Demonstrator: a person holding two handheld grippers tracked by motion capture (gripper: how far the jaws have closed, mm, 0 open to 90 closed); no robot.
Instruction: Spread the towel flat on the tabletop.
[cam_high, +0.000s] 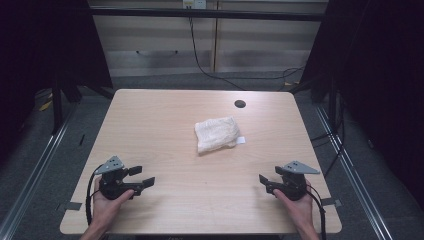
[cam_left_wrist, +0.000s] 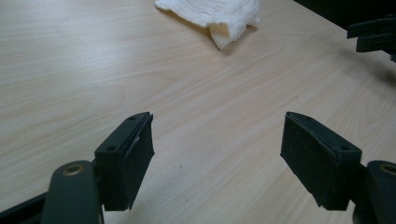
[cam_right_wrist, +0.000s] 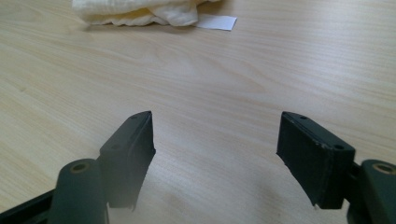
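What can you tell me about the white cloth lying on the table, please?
The white cloth is a crumpled, loosely folded towel-like piece, off-white with a soft, textured surface. It lies flat near the middle of the wooden table, nearer the far edge, tilted slightly. A small white tag sticks out from its right side onto the tabletop. Only the table touches it; the left gripper and right gripper sit well apart from it, open.

The white cloth (cam_left_wrist: 210, 14) is cut off by the top edge in both gripper views; its label (cam_right_wrist: 215, 22) is unreadable.

Dim, soft overhead light, dark surroundings, faint shadows, mild blur on near tongs (cam_right_wrist: 215, 158).
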